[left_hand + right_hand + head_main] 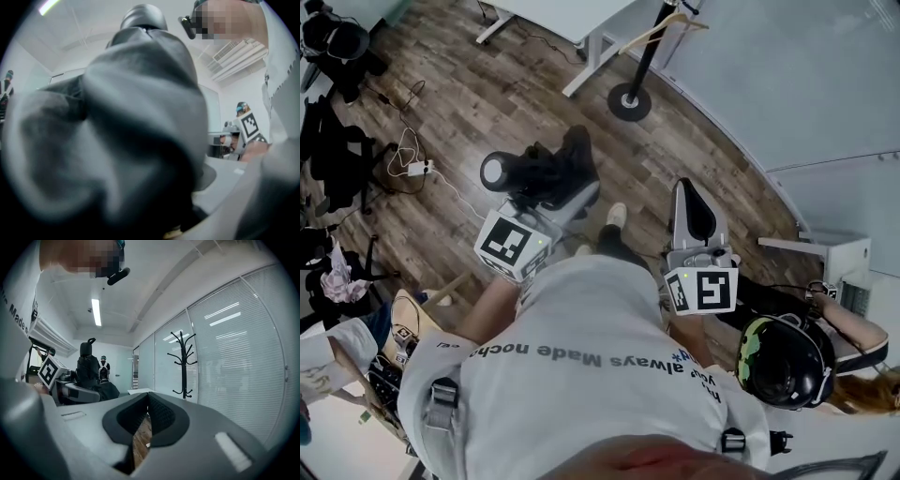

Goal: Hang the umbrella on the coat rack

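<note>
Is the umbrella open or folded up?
Folded. The umbrella is a compact black bundle with its fabric gathered in and no canopy spread, clamped in the left gripper.

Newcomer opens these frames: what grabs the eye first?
First, the folded black umbrella clamped in the left gripper, low in front of the person; its dark fabric fills the left gripper view. Next, the black coat rack standing by the blinds ahead. The right gripper has its fingers together on nothing.
</note>
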`<action>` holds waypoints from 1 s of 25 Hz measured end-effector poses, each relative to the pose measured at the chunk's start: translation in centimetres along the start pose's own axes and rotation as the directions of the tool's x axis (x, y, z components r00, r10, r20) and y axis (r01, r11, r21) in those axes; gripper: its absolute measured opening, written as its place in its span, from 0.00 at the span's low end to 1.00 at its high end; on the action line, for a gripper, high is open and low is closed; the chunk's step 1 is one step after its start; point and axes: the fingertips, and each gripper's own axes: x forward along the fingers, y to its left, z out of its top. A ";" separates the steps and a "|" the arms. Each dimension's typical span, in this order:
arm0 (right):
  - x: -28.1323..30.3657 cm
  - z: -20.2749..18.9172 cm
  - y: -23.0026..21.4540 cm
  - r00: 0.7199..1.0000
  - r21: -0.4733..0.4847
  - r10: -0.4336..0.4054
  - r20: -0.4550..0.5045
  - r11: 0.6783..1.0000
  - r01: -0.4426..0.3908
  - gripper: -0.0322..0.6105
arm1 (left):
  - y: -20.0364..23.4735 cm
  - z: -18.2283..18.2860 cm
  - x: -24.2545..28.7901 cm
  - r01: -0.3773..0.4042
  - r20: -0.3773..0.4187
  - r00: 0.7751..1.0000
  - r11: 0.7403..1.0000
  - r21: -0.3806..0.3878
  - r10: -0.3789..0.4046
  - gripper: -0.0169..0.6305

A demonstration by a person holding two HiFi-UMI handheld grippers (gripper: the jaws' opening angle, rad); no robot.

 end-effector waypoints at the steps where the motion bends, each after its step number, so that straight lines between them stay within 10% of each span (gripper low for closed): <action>1: 0.8 0.0 -1.2 1.000 0.003 0.001 -0.001 1.000 -0.001 0.05 | 0.5 0.2 1.2 -0.005 -0.001 1.000 1.000 0.001 0.005 0.46; 25: 13.4 1.5 -22.0 0.999 0.002 0.035 0.009 0.999 -0.035 0.05 | 6.5 4.7 23.7 -0.051 -0.007 0.999 0.999 0.010 0.051 0.47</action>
